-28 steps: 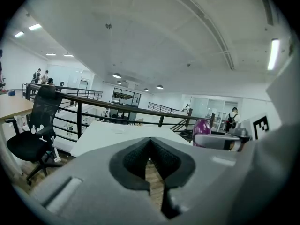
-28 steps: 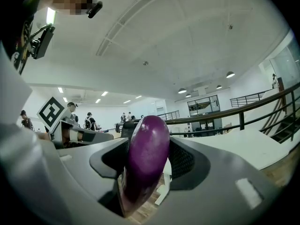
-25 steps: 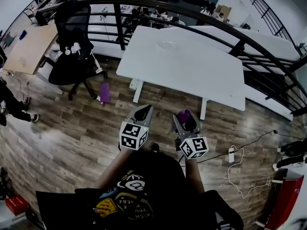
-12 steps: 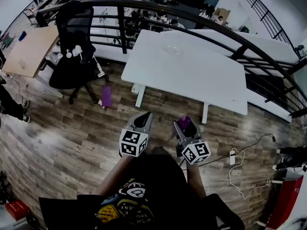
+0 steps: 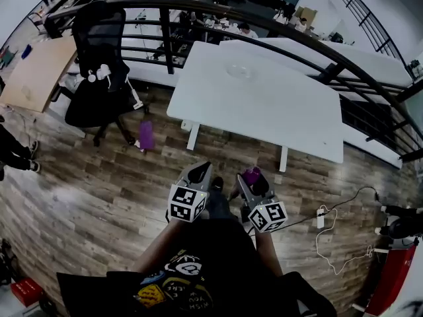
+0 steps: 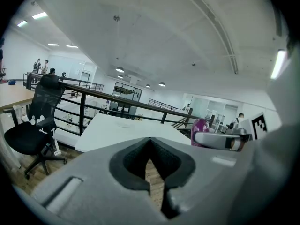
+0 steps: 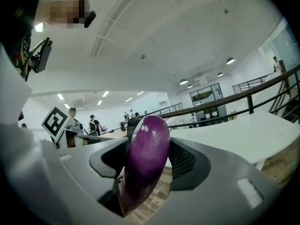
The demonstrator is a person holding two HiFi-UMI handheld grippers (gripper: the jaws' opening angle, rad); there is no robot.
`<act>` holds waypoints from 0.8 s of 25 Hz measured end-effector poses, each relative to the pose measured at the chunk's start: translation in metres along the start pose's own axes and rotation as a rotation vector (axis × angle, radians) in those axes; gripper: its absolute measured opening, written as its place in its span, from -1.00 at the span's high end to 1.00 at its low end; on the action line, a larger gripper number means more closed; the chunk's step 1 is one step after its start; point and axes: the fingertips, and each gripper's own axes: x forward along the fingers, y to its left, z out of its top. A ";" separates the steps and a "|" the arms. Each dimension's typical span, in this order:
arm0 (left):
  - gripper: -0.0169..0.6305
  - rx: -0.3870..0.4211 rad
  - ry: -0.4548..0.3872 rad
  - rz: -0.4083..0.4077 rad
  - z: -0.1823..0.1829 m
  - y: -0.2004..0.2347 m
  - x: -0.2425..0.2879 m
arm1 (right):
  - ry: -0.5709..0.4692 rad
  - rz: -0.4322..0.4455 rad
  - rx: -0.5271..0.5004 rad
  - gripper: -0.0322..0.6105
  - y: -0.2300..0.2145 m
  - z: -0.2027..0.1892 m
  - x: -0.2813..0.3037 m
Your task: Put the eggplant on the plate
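Note:
In the right gripper view a glossy purple eggplant (image 7: 146, 156) stands between the jaws of my right gripper (image 7: 147, 146), which is shut on it. The head view shows that gripper (image 5: 252, 177) over the wooden floor, short of the white table (image 5: 277, 111), with the eggplant (image 5: 250, 175) poking out. A pale round plate (image 5: 239, 70) lies on the table's far side. My left gripper (image 5: 197, 172) hangs beside the right one, shut and holding nothing. In the left gripper view its jaws (image 6: 150, 144) meet, and the plate (image 6: 124, 123) and the eggplant (image 6: 200, 126) show beyond.
A black office chair (image 5: 99, 65) stands left of the table, with a purple object (image 5: 146, 135) on the floor near it. A dark railing (image 5: 297, 38) curves behind the table. A power strip with cable (image 5: 321, 218) lies at the right, a wooden desk (image 5: 33, 68) far left.
Both grippers have sunk lower in the head view, side by side. The eggplant stays in the right gripper. The table and chair have shifted slightly as the view moved.

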 end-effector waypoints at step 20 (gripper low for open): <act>0.93 0.101 0.026 0.069 0.073 0.032 0.203 | -0.001 0.084 0.021 0.08 -0.172 0.058 0.139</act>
